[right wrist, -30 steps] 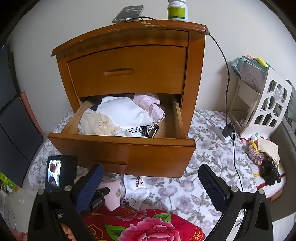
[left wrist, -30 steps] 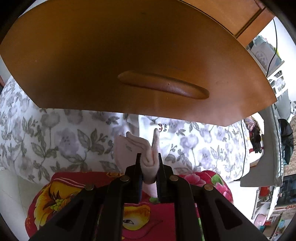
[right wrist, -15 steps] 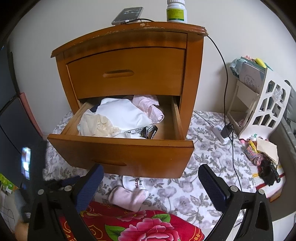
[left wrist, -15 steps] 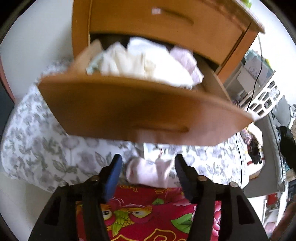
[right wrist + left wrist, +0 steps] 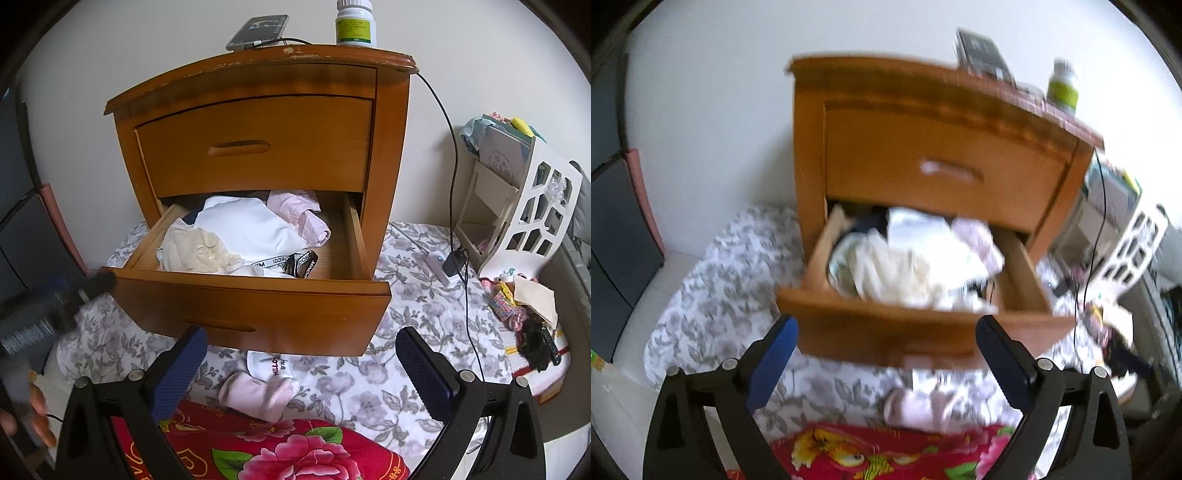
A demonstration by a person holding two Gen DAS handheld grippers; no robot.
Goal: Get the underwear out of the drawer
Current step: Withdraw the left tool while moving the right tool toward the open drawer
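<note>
Lower drawer (image 5: 255, 291) pulled out, top open: entry from above is free. Heap of underwear (image 5: 240, 236) fills its left and middle; bare wood floor shows along the right wall. Closed upper drawer (image 5: 255, 147) overhangs the rear, limiting headroom there. Floral sheet (image 5: 406, 332) in front partly taken by a pink garment (image 5: 258, 395) and a white one (image 5: 269, 365). Cable (image 5: 452, 166) hangs down the nightstand's right side; white rack (image 5: 535, 214) stands beyond it.

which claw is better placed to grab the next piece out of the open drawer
Probably right: the right claw is open, empty, squarely facing the open drawer. The left claw, also empty, is only now opening, its view blurred.
</note>
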